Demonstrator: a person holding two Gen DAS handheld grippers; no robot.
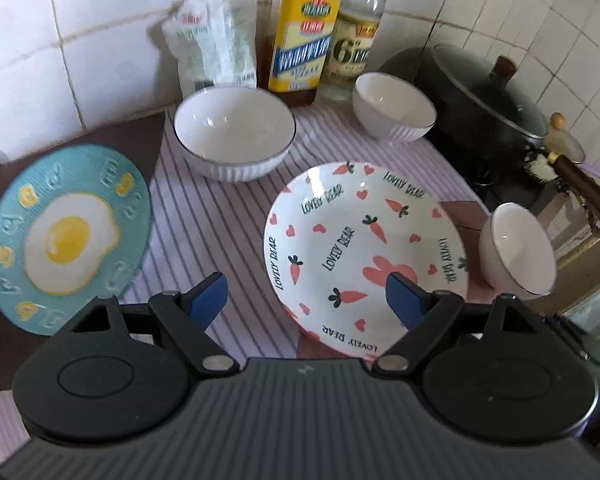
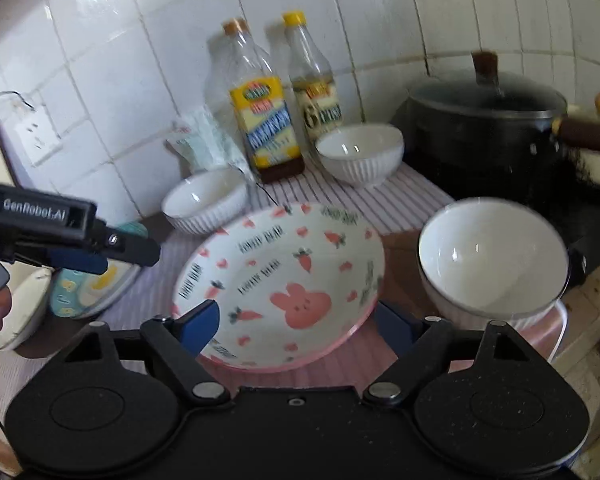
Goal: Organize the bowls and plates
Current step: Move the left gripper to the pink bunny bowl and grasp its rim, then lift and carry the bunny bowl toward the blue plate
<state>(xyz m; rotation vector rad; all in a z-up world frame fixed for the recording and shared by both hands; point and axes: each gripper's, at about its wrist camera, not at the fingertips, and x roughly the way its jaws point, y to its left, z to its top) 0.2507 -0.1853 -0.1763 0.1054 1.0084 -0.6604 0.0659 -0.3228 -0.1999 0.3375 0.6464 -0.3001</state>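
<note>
White bunny plate (image 1: 364, 256) sits mid-frame; my left claw (image 1: 306, 300) and right claw (image 2: 296, 324) both hang released, grasping nothing.

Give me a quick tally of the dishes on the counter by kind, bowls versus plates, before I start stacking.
Bowls: 3, all white and ribbed: back-left bowl, back-right bowl, near-right bowl.
Plates: 2: blue egg plate, rabbit-and-carrot plate.
Total: 5 dishes. A white rim shows at the right-wrist view's left edge; I cannot tell what it is.
</note>
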